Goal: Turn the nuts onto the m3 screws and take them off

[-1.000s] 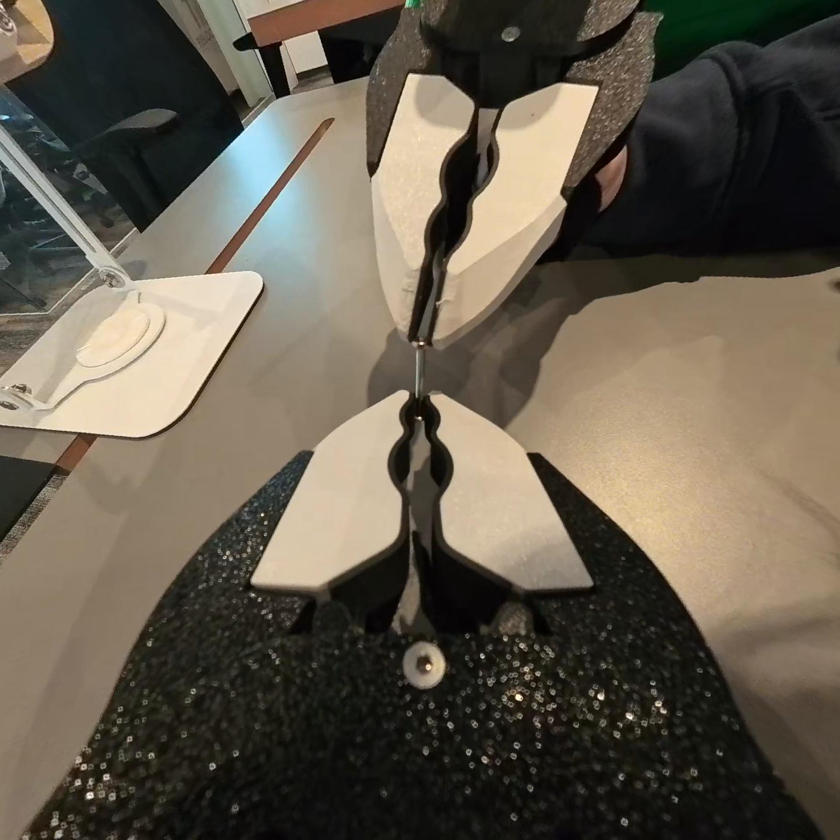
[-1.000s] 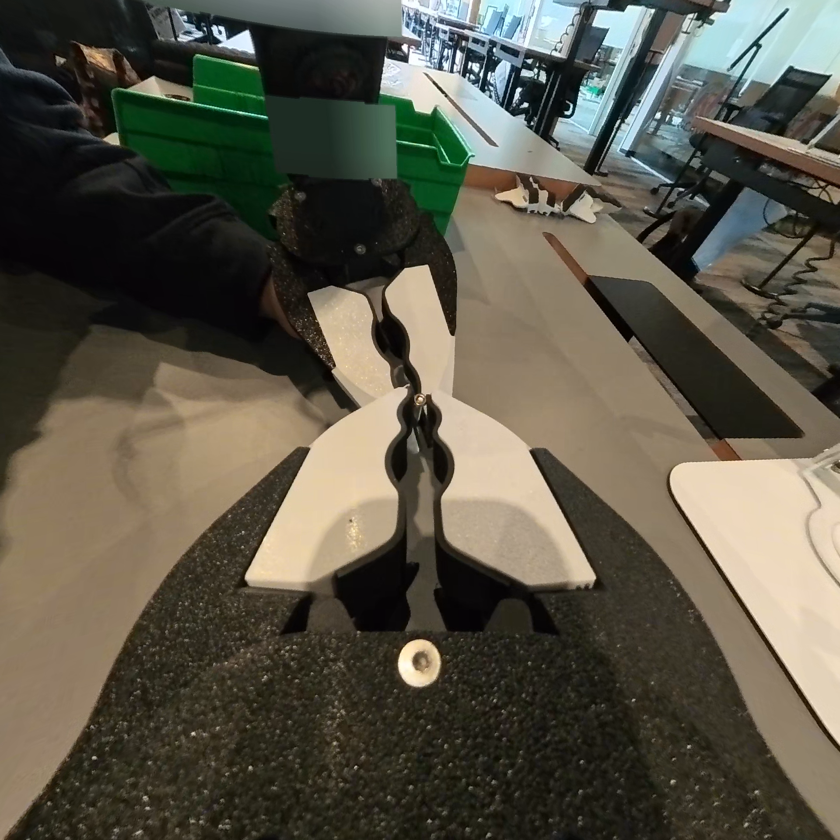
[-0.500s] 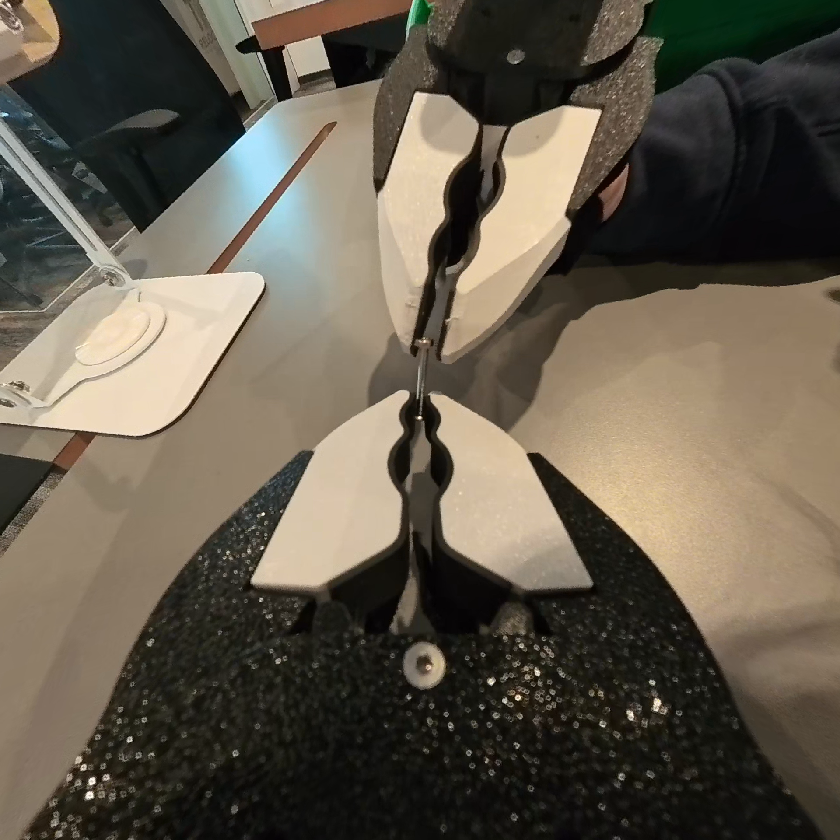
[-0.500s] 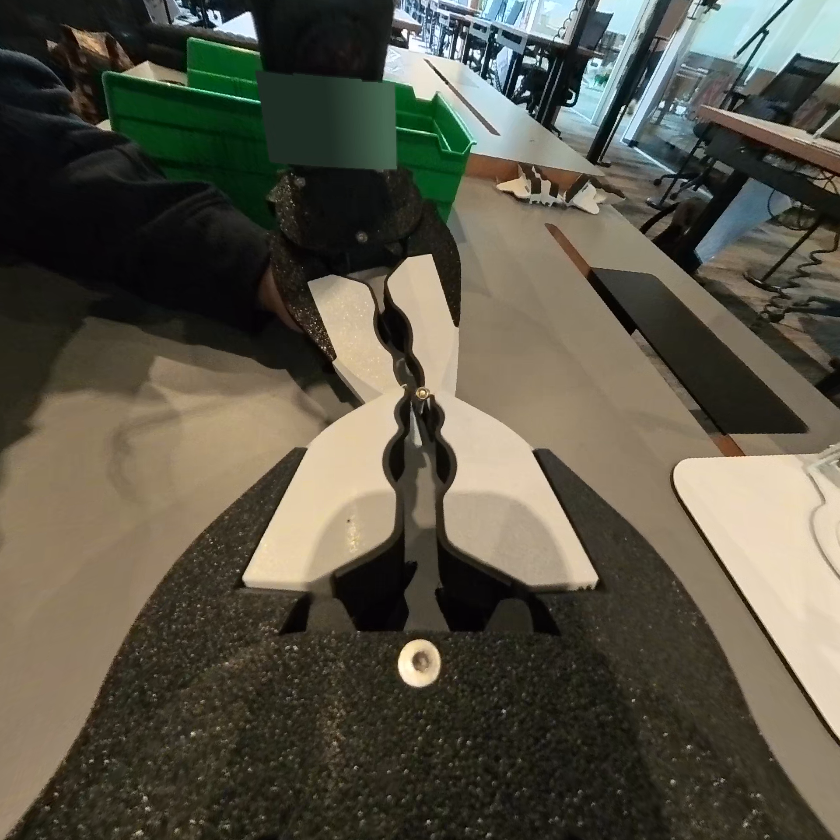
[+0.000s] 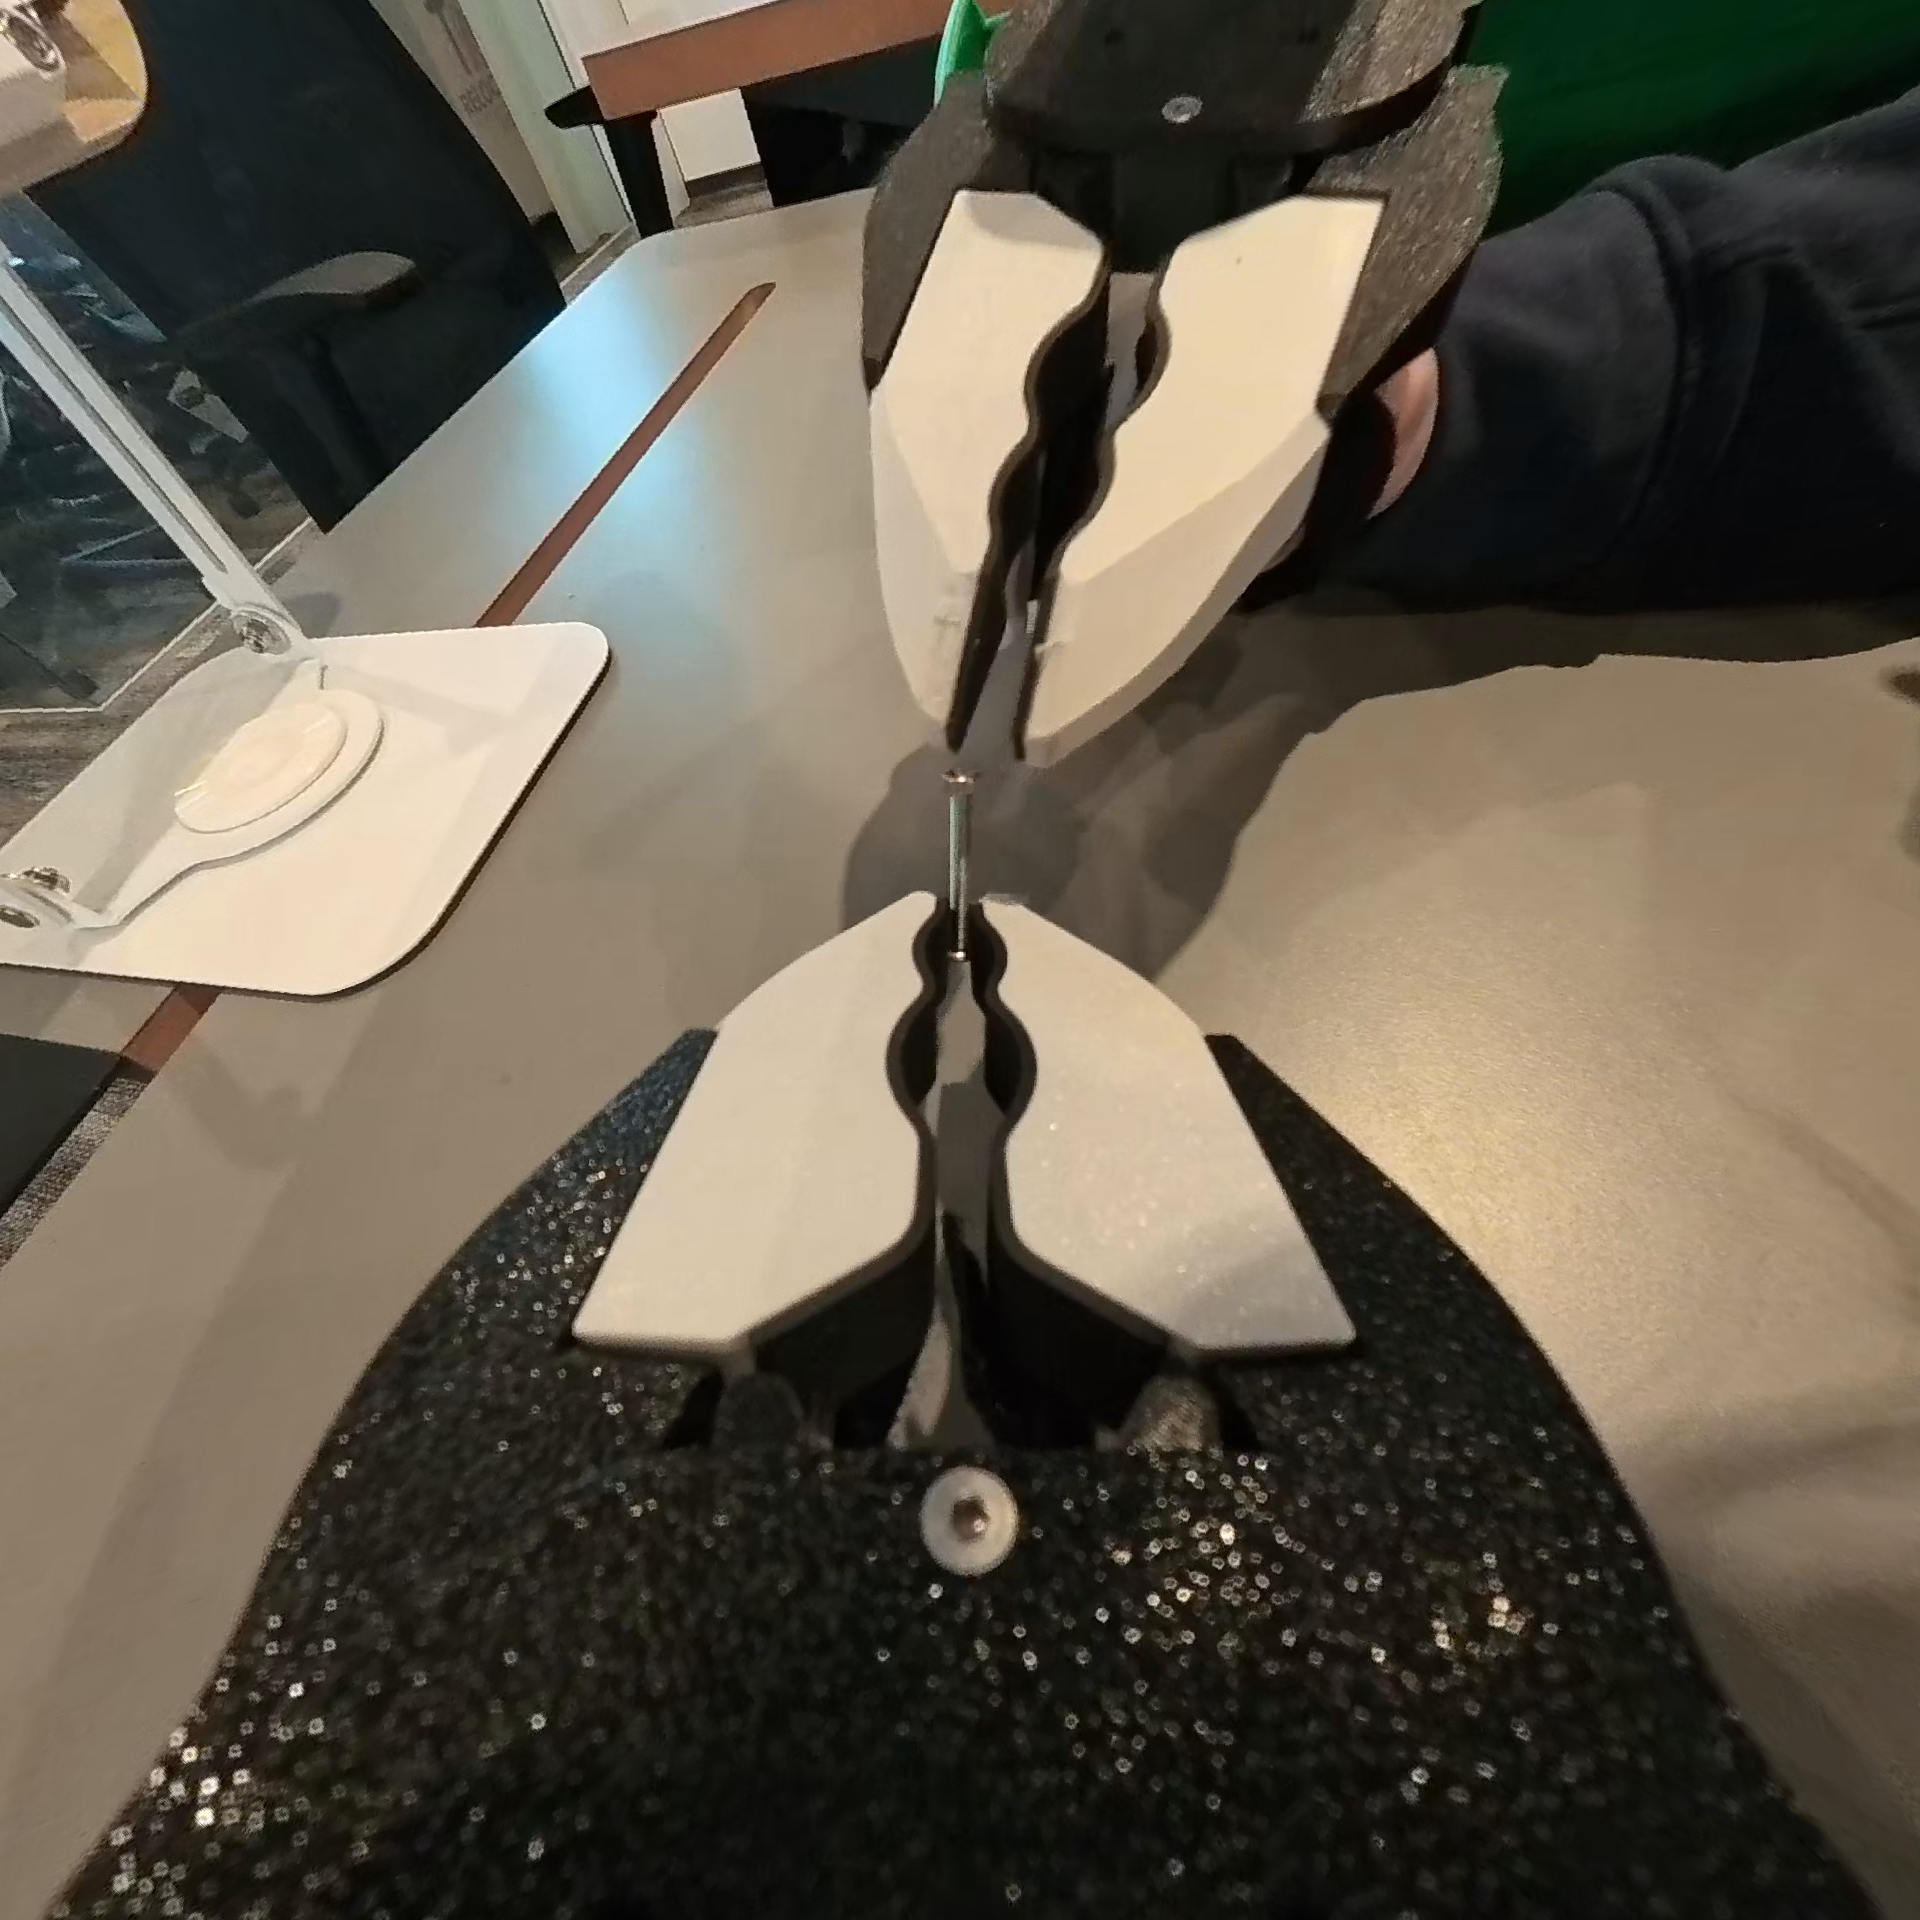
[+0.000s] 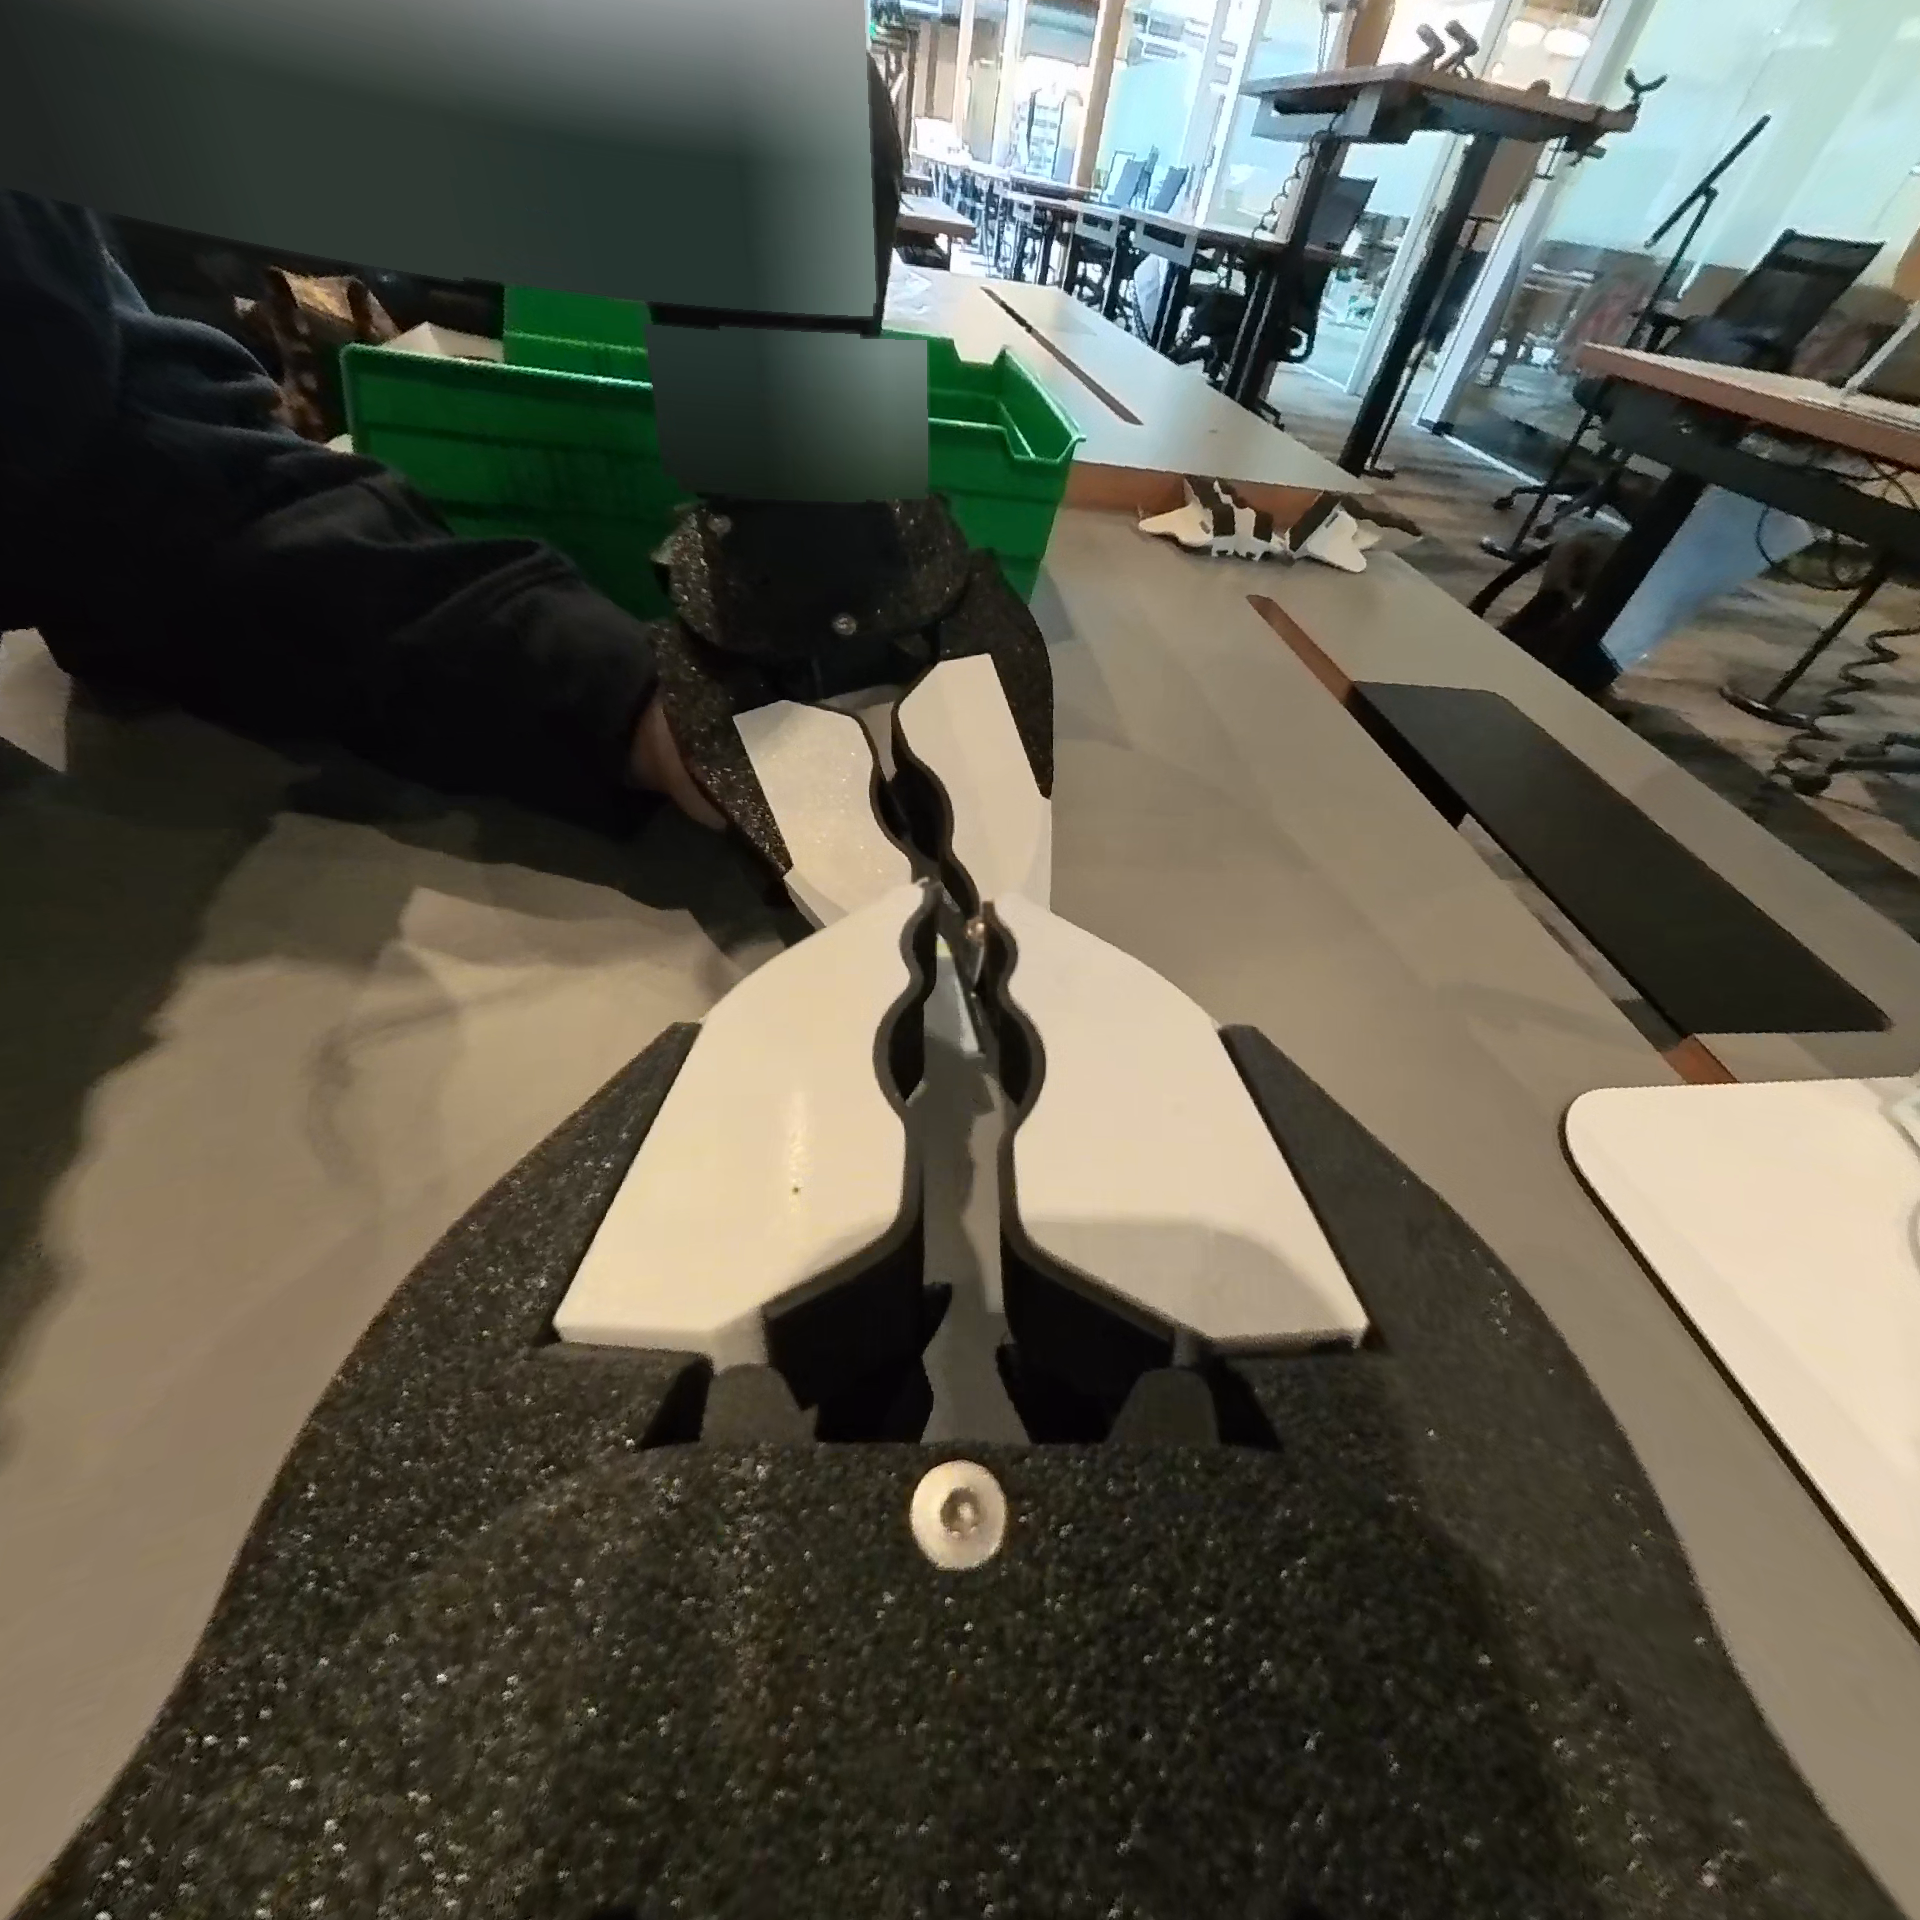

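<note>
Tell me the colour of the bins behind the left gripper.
Green bins, clearest in the right wrist view.

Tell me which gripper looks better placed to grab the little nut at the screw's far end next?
Probably the right gripper: its fingertips stand slightly apart just beyond the nut, without gripping it. The left gripper is occupied, shut on the screw.

No legible text, label, brand, number or sign anywhere in either view. Faint pale lettering on a dark panel at the top of the left wrist view, too blurred and small to make out.
</note>
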{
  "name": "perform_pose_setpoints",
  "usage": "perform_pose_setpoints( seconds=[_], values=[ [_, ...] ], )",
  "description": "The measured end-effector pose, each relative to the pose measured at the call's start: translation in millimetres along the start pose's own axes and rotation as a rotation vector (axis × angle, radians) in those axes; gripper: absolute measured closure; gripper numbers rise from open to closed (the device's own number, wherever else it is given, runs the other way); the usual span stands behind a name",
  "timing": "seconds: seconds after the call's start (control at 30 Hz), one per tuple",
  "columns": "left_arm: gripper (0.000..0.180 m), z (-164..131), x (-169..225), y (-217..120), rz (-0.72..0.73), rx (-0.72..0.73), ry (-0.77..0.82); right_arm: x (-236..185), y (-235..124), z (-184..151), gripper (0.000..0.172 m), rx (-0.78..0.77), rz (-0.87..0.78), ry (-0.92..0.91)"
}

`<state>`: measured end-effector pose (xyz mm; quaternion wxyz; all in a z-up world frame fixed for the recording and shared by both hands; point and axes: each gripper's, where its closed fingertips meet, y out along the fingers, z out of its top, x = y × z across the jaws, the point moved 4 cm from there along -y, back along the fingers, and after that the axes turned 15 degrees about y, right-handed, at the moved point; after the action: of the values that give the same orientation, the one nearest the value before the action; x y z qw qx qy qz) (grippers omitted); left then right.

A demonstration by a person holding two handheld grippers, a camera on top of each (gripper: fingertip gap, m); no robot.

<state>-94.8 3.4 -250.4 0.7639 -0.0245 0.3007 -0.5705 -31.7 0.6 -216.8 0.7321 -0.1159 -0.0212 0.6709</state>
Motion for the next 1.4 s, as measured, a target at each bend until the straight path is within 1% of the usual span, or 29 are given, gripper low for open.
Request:
perform_pose_setpoints(
  seconds=[0.27, 0.37, 0.53, 0.6, 0.7, 0.87, 0.93, 1.07, 1.4],
  values=[
    [0.178, -0.3, 0.3, -0.3, -0.001, -0.002, 0.002, -1.1, 2.5, -2.3, 0.163, -0.021, 0.001, -0.006],
    [0.178, -0.1, 0.1, -0.1, 0.000, 0.000, 0.001, -0.7, 1.3, 0.7, 0.163, 0.009, -0.002, 0.000],
    [0.178, 1.8, 1.5, -1.4, -0.016, 0.024, 0.001, 0.4, 4.9, 1.0, 0.151, 0.042, 0.012, 0.055],
    [0.178, 5.8, 3.5, -3.5, -0.035, 0.062, -0.008, -3.2, 7.1, 3.5, 0.147, 0.074, 0.050, 0.084],
    [0.178, 17.7, 8.5, -9.2, -0.098, 0.183, -0.039, -10.3, 8.3, 11.2, 0.144, 0.147, 0.117, 0.124],
    [0.178, 32.3, 8.8, -18.1, -0.210, 0.367, -0.175, -24.9, 11.9, 20.3, 0.139, 0.201, 0.267, 0.215],
    [0.178, 33.7, 5.3, -21.1, -0.223, 0.412, -0.220, -27.3, 13.3, 20.8, 0.138, 0.197, 0.284, 0.221],
    [0.178, 33.5, 0.4, -23.9, -0.227, 0.454, -0.264, -26.5, 11.6, 23.2, 0.138, 0.220, 0.277, 0.220],
    [0.178, 33.3, 0.8, -23.7, -0.243, 0.452, -0.269, -25.5, 8.8, 25.9, 0.138, 0.245, 0.277, 0.221]
  ],
)
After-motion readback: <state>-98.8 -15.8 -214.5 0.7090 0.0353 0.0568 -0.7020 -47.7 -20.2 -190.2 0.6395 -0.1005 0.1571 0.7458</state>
